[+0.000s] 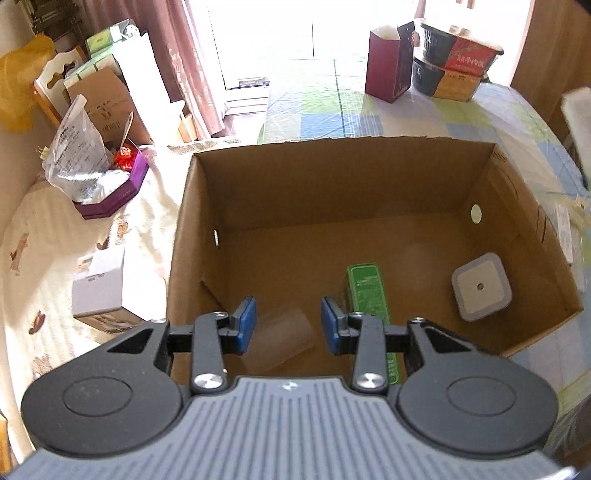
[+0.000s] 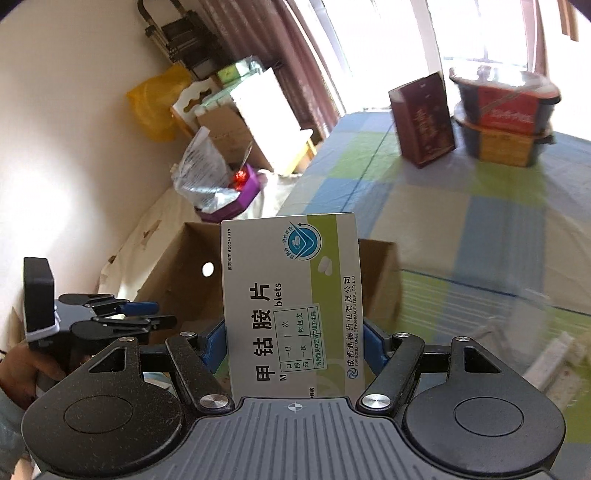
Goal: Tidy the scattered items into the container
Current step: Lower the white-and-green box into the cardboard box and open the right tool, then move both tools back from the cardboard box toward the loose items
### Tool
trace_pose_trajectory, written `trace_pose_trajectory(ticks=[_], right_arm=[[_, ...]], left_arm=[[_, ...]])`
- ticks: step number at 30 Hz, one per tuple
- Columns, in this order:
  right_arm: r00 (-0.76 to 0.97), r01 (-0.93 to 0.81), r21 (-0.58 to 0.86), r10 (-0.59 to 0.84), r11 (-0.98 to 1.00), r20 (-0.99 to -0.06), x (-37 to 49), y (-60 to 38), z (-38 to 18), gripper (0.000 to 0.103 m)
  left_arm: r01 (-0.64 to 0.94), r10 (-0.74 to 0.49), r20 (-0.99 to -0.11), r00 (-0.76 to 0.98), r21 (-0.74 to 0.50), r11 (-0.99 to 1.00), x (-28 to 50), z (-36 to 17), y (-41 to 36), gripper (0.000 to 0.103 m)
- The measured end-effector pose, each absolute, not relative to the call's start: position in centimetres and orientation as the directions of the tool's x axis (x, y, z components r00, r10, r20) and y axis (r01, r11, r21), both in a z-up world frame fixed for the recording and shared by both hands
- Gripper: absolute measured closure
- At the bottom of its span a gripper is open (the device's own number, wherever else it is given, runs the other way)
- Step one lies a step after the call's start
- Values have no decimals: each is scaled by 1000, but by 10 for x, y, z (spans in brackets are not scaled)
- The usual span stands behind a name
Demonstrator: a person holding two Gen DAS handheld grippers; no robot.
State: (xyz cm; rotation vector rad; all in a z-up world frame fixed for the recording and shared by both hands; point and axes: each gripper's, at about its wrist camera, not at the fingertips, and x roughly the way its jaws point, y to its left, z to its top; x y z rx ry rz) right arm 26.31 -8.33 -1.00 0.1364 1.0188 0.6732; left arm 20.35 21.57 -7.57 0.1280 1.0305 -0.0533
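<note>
Fingers (image 2: 373, 343) of the right gripper (image 2: 291, 347) are clamping a tablet box (image 2: 291, 295) reading "CHENGDU TONGDE PHARMACEUTICAL", while the left gripper (image 1: 288, 325) is hanging parted and empty over the cardboard box (image 1: 332, 192).

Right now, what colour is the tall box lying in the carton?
Green box, clearest in the left wrist view.

Lighting: strong daylight from the blown-out white window (image 1: 295, 33) at the top of both views; detail there is lost. Glare: pale sheen on the checked blue-and-green plastic tablecloth (image 1: 406, 114). Shadow: the open brown cardboard box (image 1: 332, 184) is dim inside. Blur: translucent plastic cup (image 1: 282, 341), lower centre of the left view, smeared; right half of the right view soft. Distortion: fisheye bending, dark corners.
</note>
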Motion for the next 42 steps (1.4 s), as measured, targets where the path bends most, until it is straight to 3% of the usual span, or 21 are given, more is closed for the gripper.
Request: trace_pose_trajectory(ticks=[9,23,24,26,42], right_arm=[[295,-368,388,502,845,-813,272,-23,-54,29],[267,-282,241,318,928,-910,269,23,-117,29],[263,-285,241,317,928,-911,269,23,-119,29],[263,-297,239,320,925,-910,267,23,-120,14],[275,-461,168,321,871,-906,237,24,-103,13]], left_arm=[[117,31,-847,530,109,987,203,-72,228,66],[158,13,-841,541,116,981,204,-76,228,65],[159,11,-842,540,115,980,204,-77,228,65],[162,9,-844,536,114,980,203,-78,229,65],[166,10,-851,525,115,979,198,-80,223,59]])
